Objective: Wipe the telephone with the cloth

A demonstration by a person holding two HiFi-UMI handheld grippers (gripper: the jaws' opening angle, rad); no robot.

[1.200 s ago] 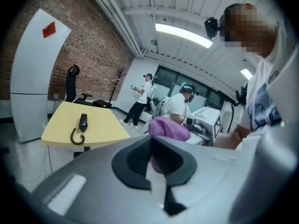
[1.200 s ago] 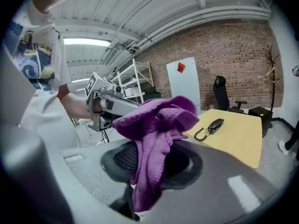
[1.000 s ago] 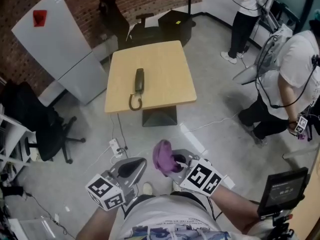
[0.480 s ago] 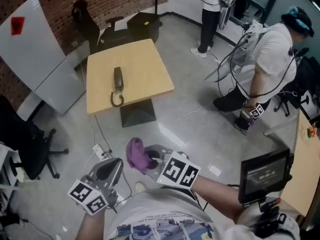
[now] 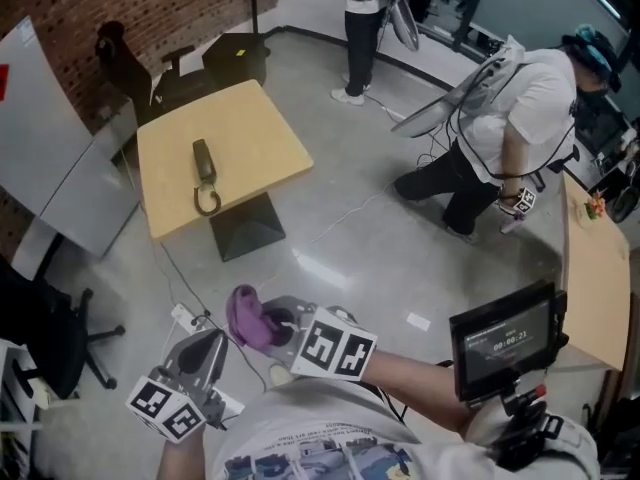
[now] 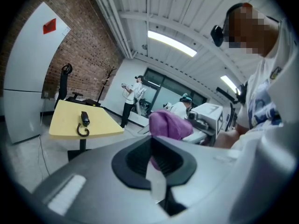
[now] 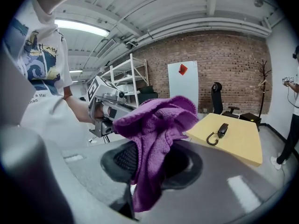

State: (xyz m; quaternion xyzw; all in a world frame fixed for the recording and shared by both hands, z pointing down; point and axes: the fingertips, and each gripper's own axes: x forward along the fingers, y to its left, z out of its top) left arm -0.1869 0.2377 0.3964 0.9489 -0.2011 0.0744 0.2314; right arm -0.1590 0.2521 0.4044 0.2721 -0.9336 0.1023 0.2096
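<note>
Dark telephone [image 5: 203, 160] lay flat on tan table [image 5: 250, 133], cord looped. Purple cloth [image 5: 246, 315] hung bunched, clamped in right gripper [image 5: 268, 324].

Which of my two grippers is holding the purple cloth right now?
The right gripper, shut on the purple cloth, which bunches out of its jaws. The left gripper has its jaws together with nothing between them.

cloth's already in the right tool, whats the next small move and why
Probably walk closer to the table, carrying the right tool toward the telephone. That tool is already shut on the purple cloth, so nothing needs picking up, but the telephone lies well ahead across open floor, seemingly too far to wipe from here. The left tool is shut and empty.
</note>
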